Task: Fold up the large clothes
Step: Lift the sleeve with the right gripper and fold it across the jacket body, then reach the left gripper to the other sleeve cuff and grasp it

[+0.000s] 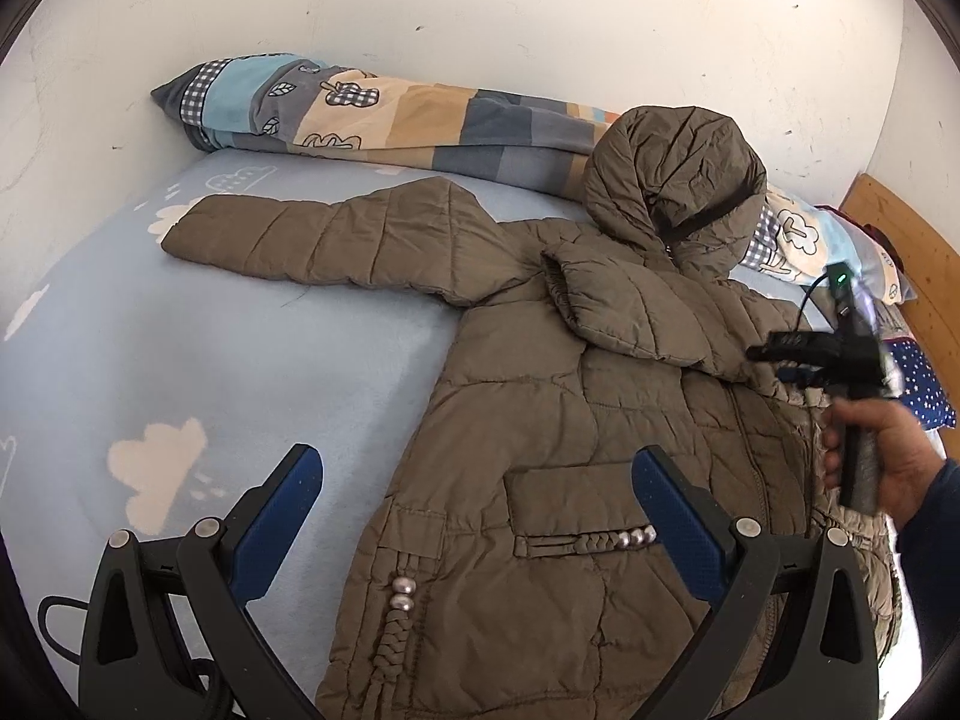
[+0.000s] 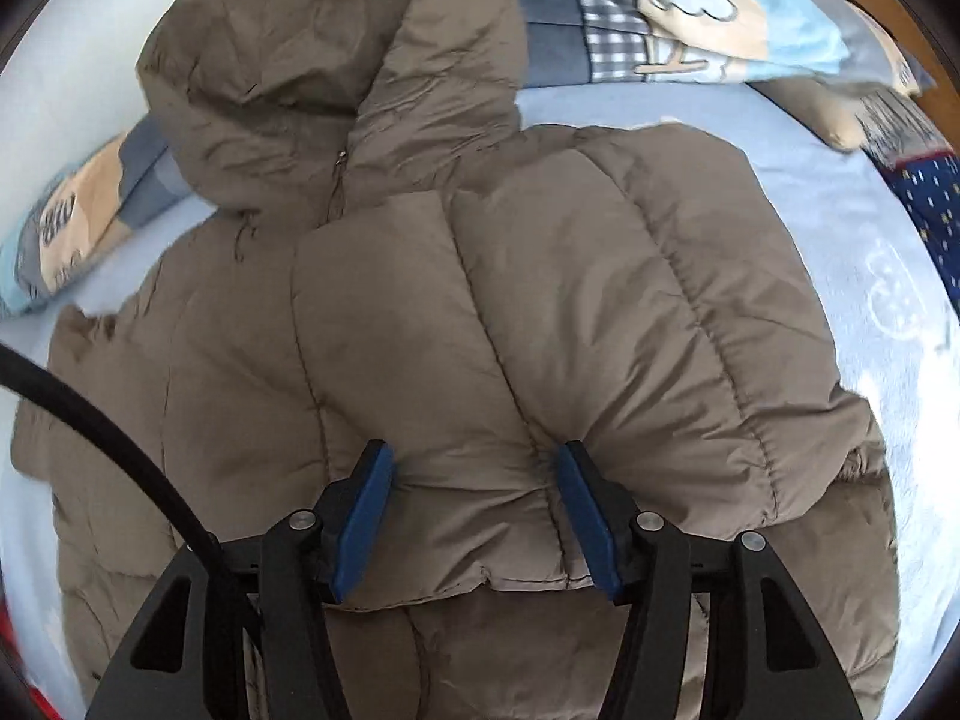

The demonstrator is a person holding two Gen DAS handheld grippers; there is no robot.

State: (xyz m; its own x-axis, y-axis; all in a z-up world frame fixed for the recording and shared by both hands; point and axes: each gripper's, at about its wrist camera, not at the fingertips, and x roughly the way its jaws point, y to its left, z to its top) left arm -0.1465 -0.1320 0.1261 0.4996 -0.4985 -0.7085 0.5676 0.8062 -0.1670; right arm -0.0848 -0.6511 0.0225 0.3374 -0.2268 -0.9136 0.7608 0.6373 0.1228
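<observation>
- While my left tool [image 1: 480,480] hung over the lower front of the brown padded jacket [image 1: 540,420], its blue pads stood wide apart with nothing clenched between them.
- My right tool [image 2: 474,516] had its pads parted and clear of the cloth, released; the folded-over sleeve [image 2: 570,312] bulged between them, but they did not press on it.
- From the left wrist view, my right hand [image 1: 888,456] held that tool's handle over the jacket's right edge.
- I saw the jacket lying spread on the pale blue, cloud-printed bed sheet [image 1: 210,360], front up, its pocket flap [image 1: 576,498] trimmed with silver beads.
- One sleeve [image 1: 312,234] stretched out flat across the sheet; the other was folded in over the chest, its cuff near the collar.
- My jacket's hood [image 1: 672,174] leaned against a rolled patterned quilt [image 1: 390,114] by the white wall [image 1: 480,12].
- I noted a wooden headboard [image 1: 900,240] at the far right.
</observation>
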